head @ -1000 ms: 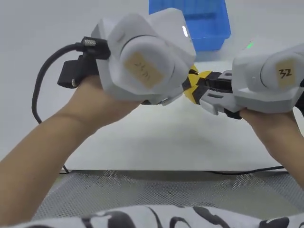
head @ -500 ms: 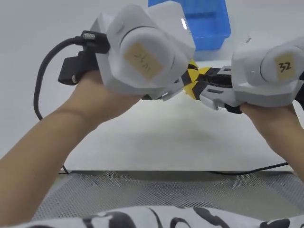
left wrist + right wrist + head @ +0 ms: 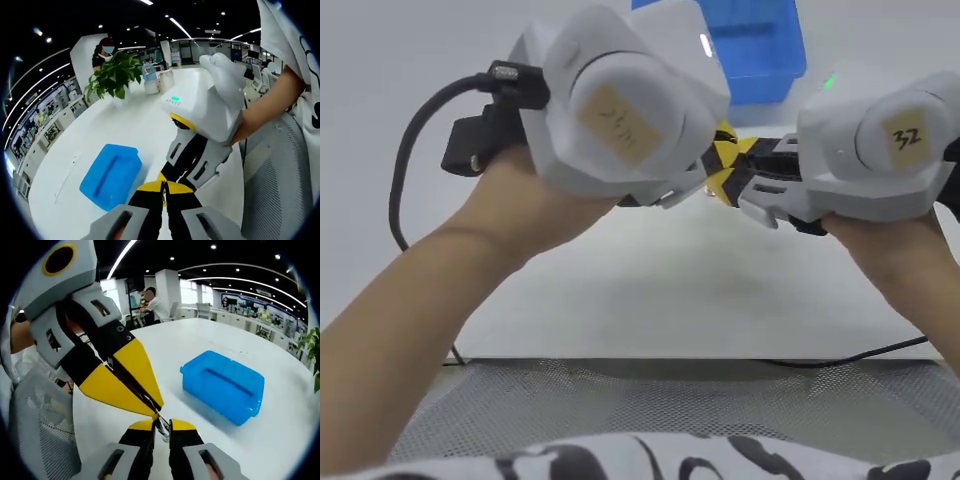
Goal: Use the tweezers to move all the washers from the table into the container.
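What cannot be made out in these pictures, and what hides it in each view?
The thin metal piece at the right gripper tips, right gripper view: too small to identify, or to tell if it is gripped.
Where the jaws meet, head view: hidden behind the left gripper body.
Inside of the container, head view: cut by the top edge, partly covered by the left gripper.
The table under both grippers, head view: covered by them.

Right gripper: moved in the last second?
Yes. In the head view the right gripper has edged left and slightly up, toward the blue container.
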{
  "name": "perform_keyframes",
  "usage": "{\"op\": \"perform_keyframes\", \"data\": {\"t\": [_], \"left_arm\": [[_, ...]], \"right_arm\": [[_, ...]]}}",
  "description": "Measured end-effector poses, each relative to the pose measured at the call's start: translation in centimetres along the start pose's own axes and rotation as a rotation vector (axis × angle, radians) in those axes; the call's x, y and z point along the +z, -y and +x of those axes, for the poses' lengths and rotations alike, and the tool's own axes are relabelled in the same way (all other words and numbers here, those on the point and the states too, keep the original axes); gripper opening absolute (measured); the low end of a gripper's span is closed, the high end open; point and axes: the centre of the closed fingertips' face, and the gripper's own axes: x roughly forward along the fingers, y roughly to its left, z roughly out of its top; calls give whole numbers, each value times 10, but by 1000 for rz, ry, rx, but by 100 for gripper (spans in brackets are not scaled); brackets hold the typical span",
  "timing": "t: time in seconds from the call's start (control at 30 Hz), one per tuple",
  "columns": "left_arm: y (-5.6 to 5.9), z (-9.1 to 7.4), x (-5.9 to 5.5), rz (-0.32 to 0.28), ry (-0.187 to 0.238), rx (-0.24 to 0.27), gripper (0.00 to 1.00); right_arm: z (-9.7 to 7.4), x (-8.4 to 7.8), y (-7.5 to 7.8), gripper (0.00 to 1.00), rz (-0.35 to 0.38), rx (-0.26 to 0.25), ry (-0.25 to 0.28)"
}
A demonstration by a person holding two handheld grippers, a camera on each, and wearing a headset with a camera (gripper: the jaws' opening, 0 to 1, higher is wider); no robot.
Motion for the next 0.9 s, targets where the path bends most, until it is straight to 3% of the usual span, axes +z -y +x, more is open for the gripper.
{"op": "perform_keyframes", "data": {"t": [0.07,0.27,0.47,0.83,0.9], "left_arm": [[-1,-1,2,4,6,5,0],[-2,2,-1,-7,6,-4,0],[-4,2,-1,1,3,-1,0],[-9,4,-3,-26,8,2,0],[-8,5,-2,-18,5,-1,0]], "right_arm": [[-1,3,1,7,-30,-11,3],[2,-1,2,6,-13,-1,-11],[2,0,3,6,-41,-14,-16],[4,0,5,6,-19,2,-17],[3,-1,5,5,-52,-5,-30]]}}
